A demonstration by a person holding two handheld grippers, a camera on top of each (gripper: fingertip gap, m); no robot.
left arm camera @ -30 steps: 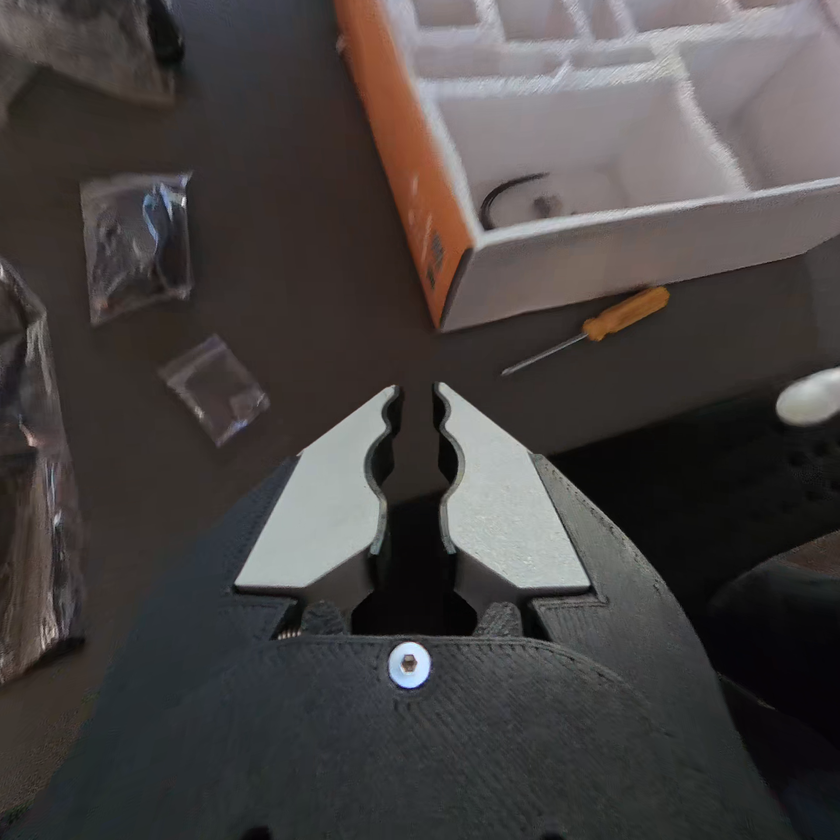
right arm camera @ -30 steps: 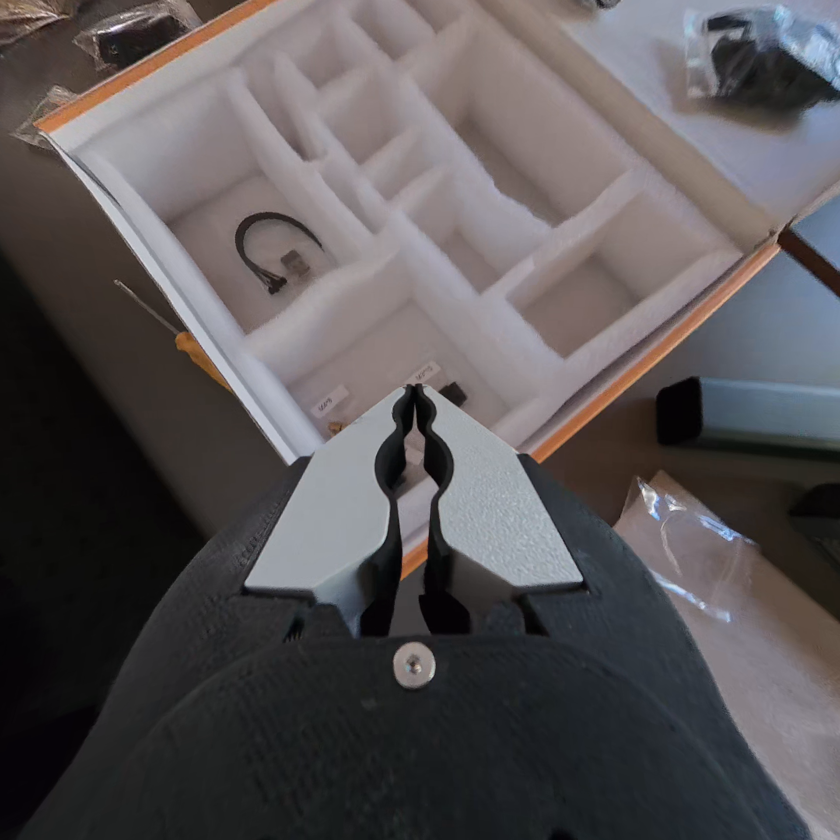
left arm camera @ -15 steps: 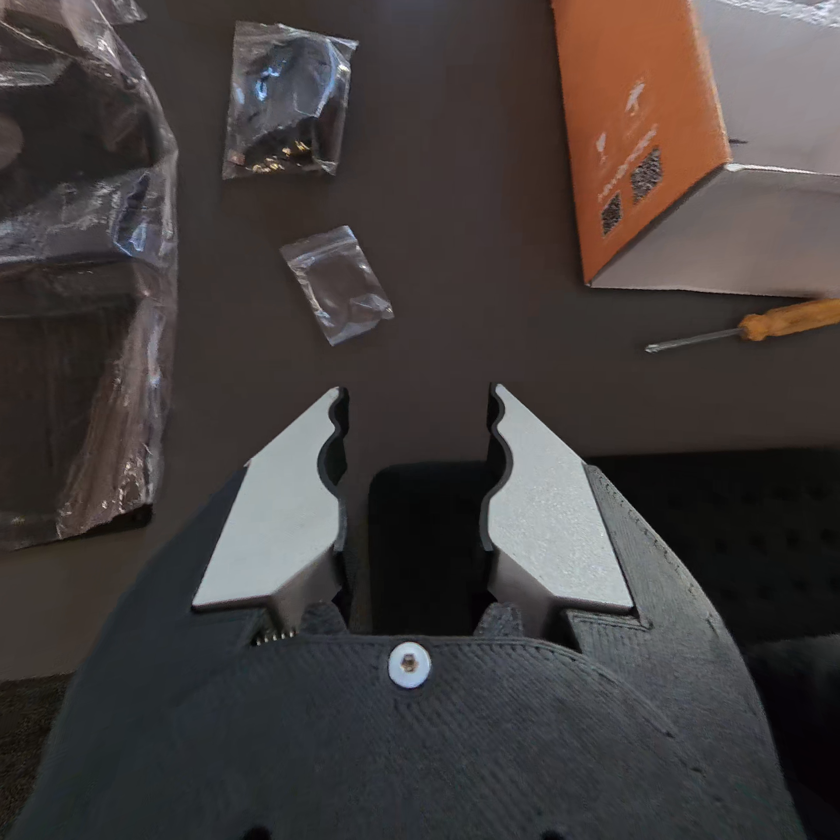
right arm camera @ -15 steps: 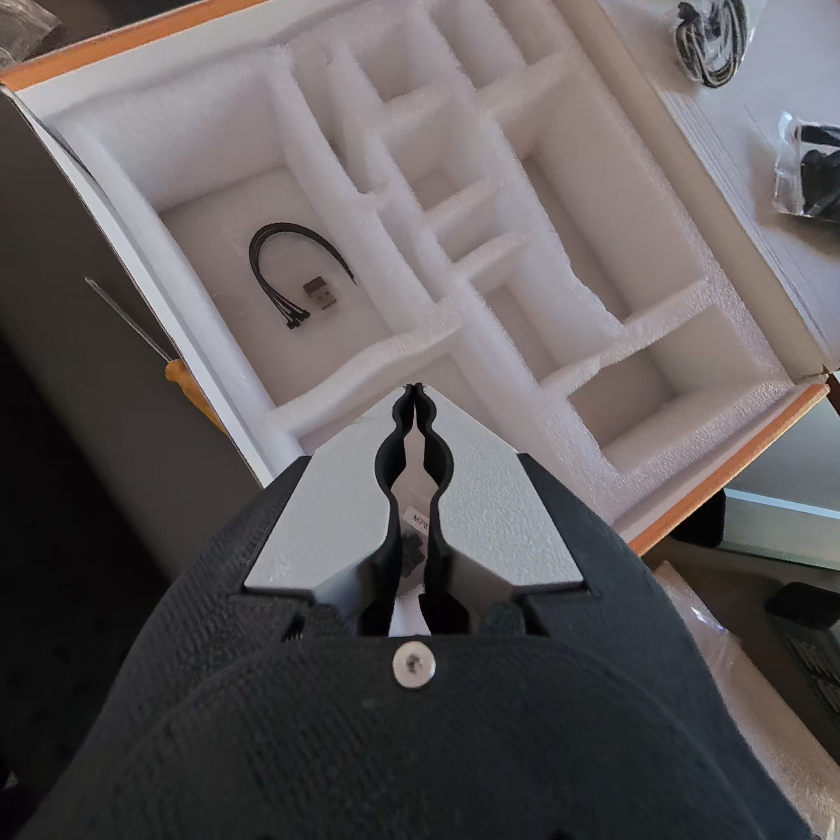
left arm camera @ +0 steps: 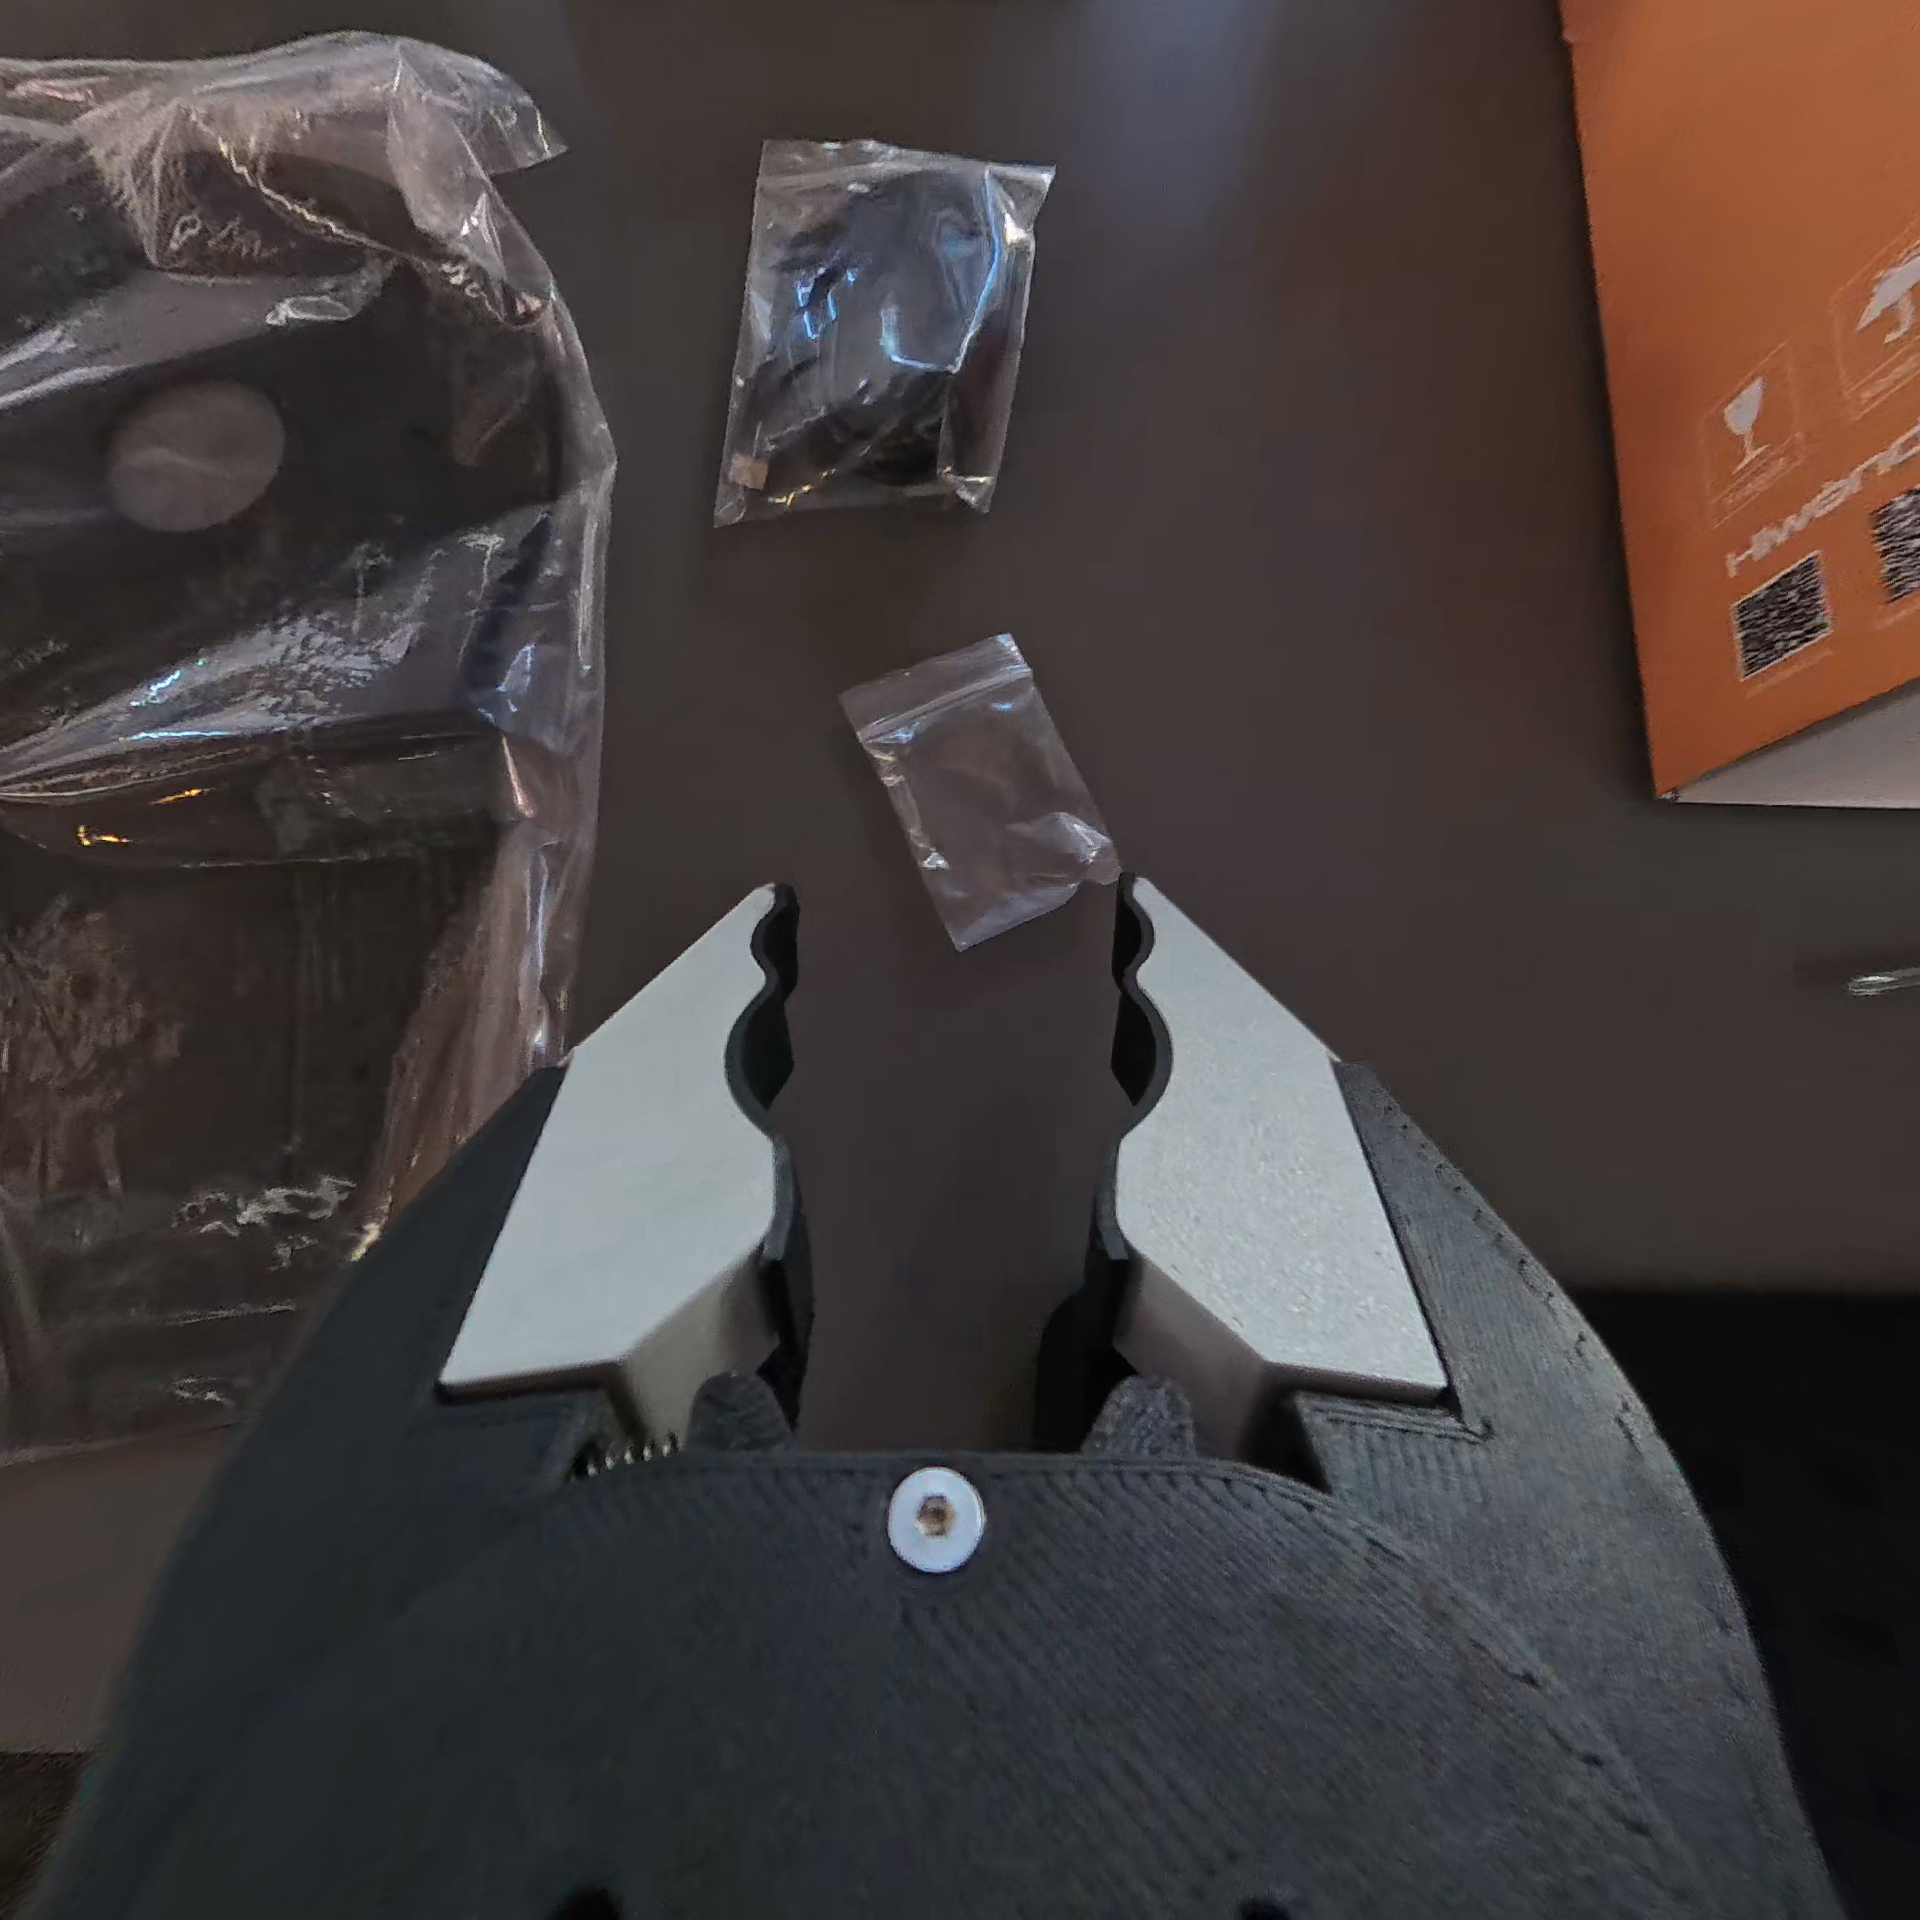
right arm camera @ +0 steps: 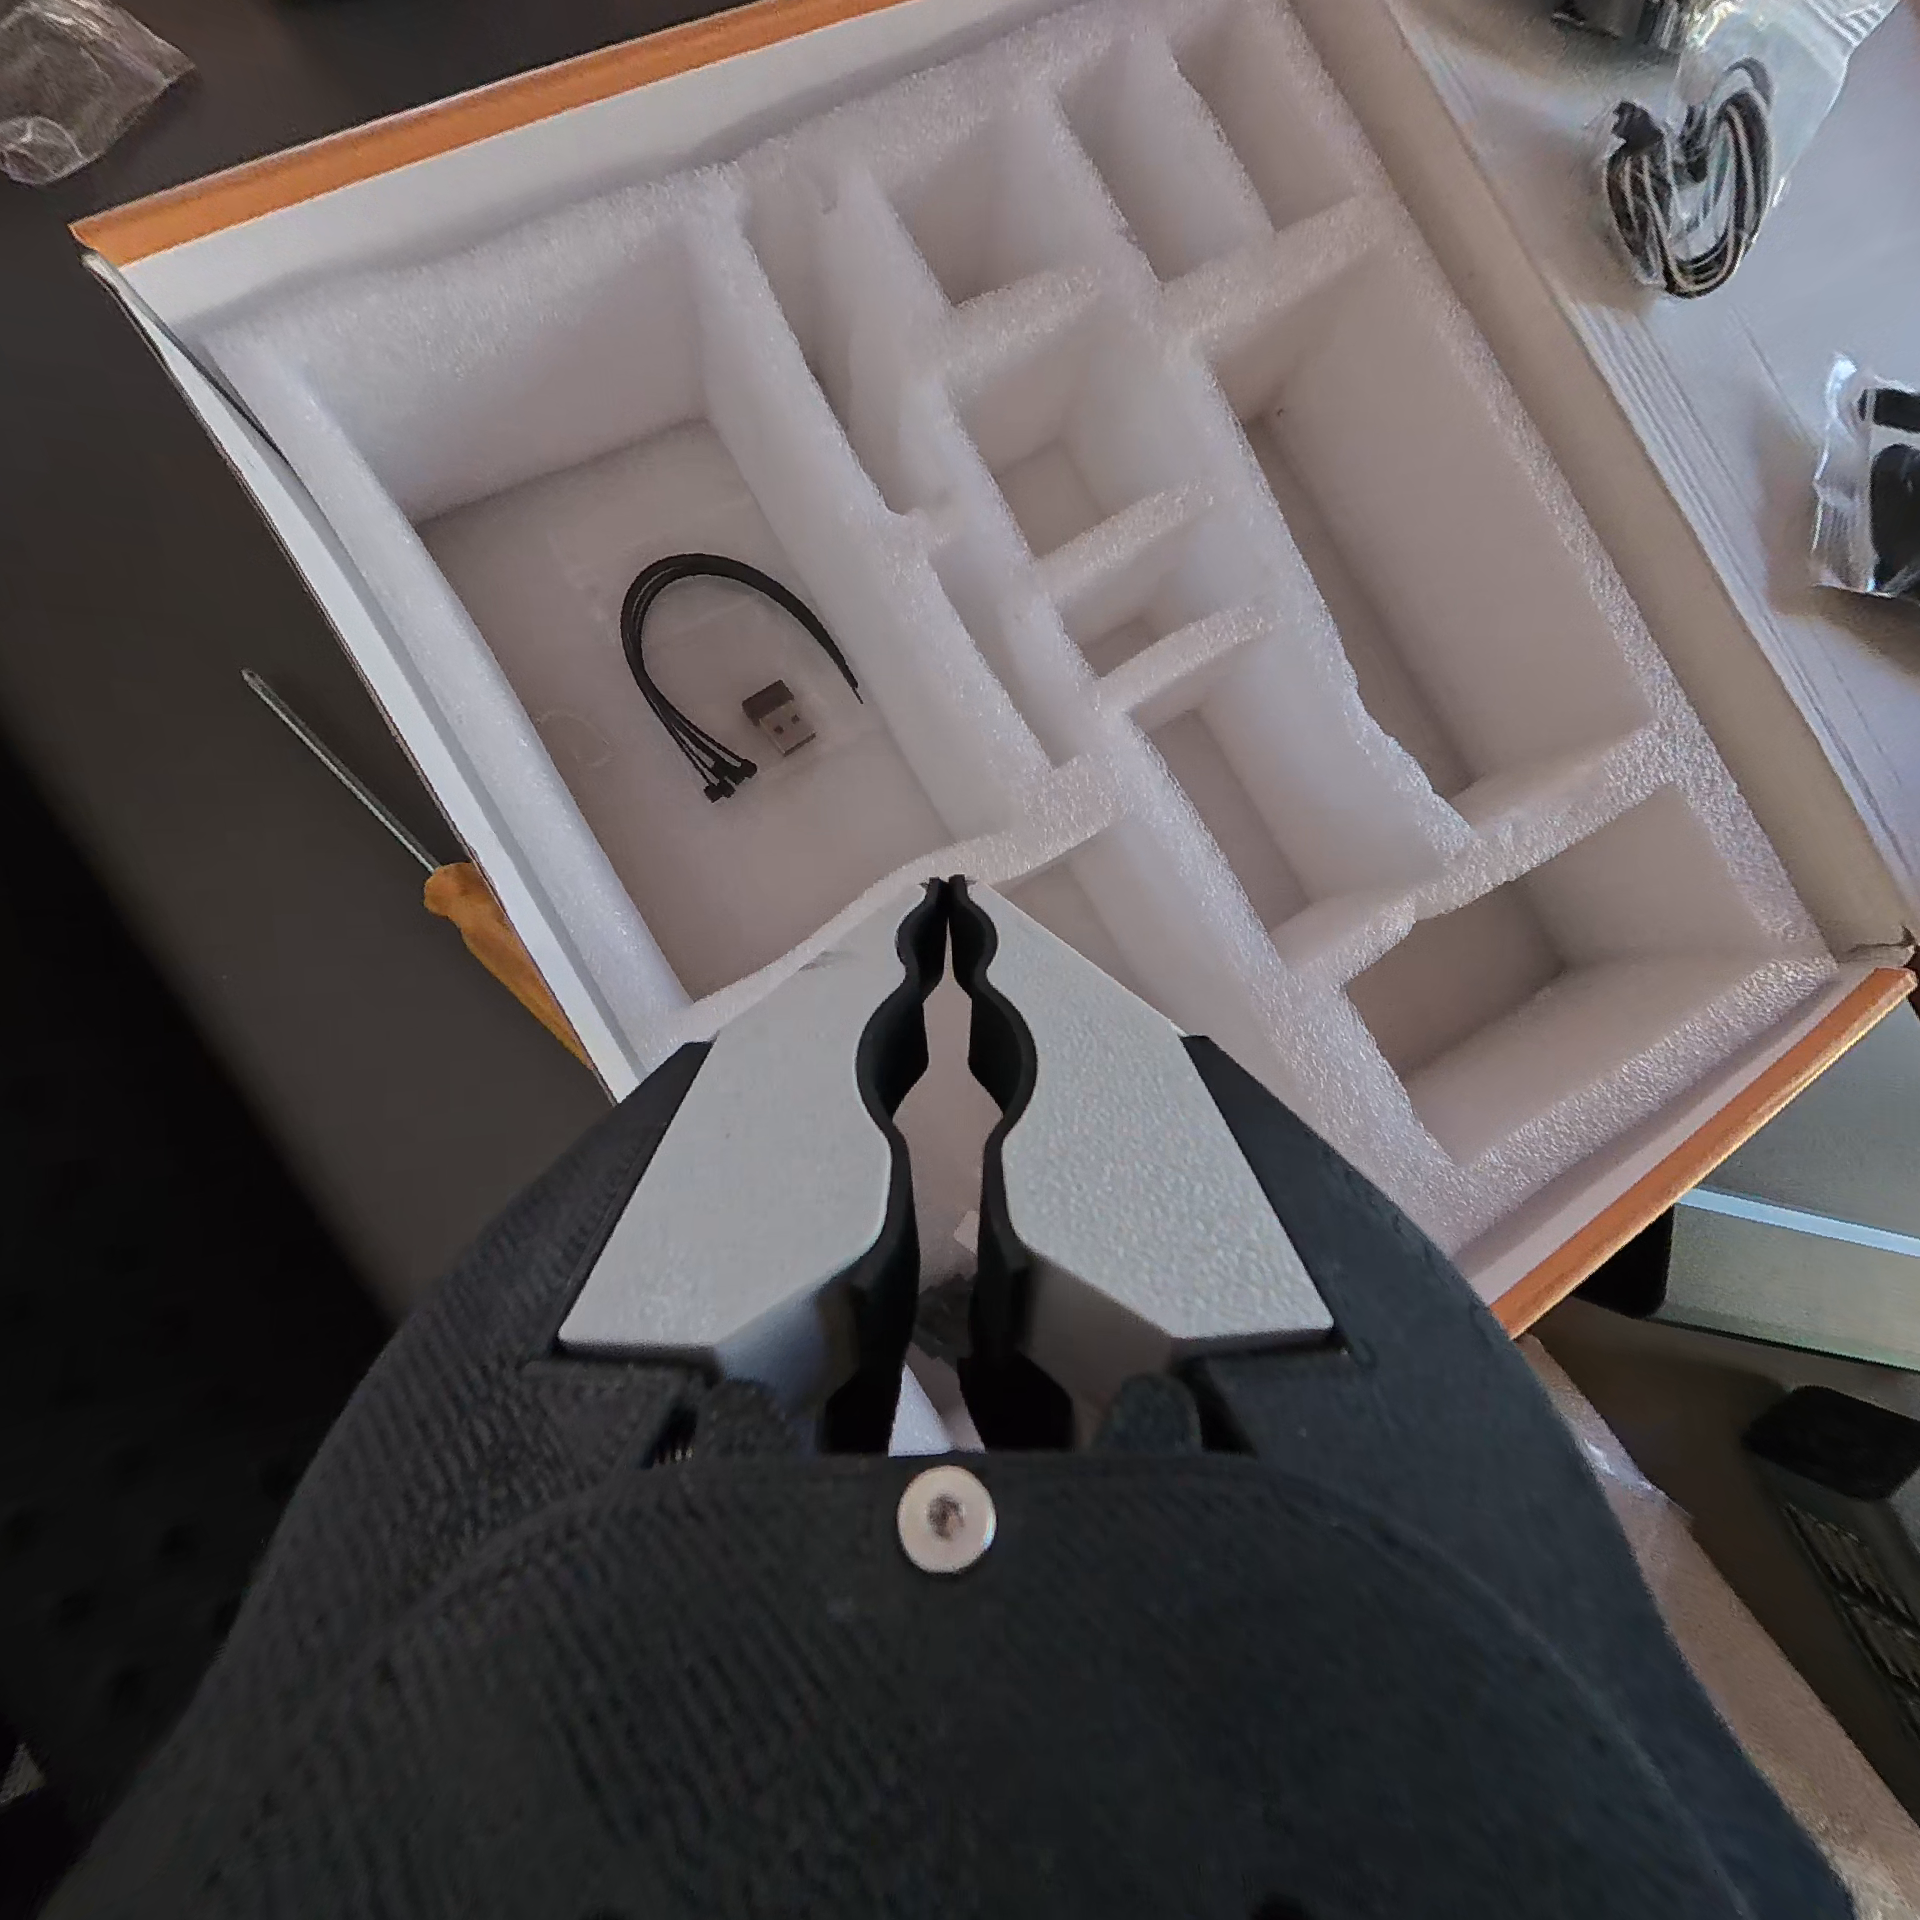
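Over the dark table [left arm camera: 1299, 520], from the left wrist view: shows the left gripper [left arm camera: 951, 889] spread wide and holding nothing, with bare tabletop between its 2 fingers. Places a small clear zip bag [left arm camera: 982, 790] just ahead of the tips, flat on the table, its near corner close to the right fingertip; cannot tell whether that corner touches. Finds a second bag of black parts [left arm camera: 883, 343] farther ahead, well apart from the fingers. Has a large plastic-wrapped dark item [left arm camera: 260, 520] filling the left side, beside the left finger but not in contact. Catches the outer wall of the orange box [left arm camera: 1745, 364] at the right edge, and below it the blurred metal tip of a screwdriver [left arm camera: 1881, 979].

From the right wrist view: shows the right gripper [right arm camera: 948, 883] closed tip to tip, nothing seen pinched between the tips. Hangs above the near part of the open orange box [right arm camera: 1704, 1122], over its white foam insert [right arm camera: 1039, 810]. Reveals 1 compartment at the left with a bundle of black cable ties [right arm camera: 717, 644] and a small USB dongle [right arm camera: 781, 717] just beside it; leaves the other visible compartments looking bare, apart from small bits glimpsed through the gap under the fingers, too hidden to name. Sets the screwdriver [right arm camera: 343, 769] on the table along the box's left wall. Puts a coiled cable bag [right arm camera: 1683, 197] and another bag of dark pieces [right arm camera: 1870, 499] on the opened lid [right arm camera: 1766, 364] at the right.
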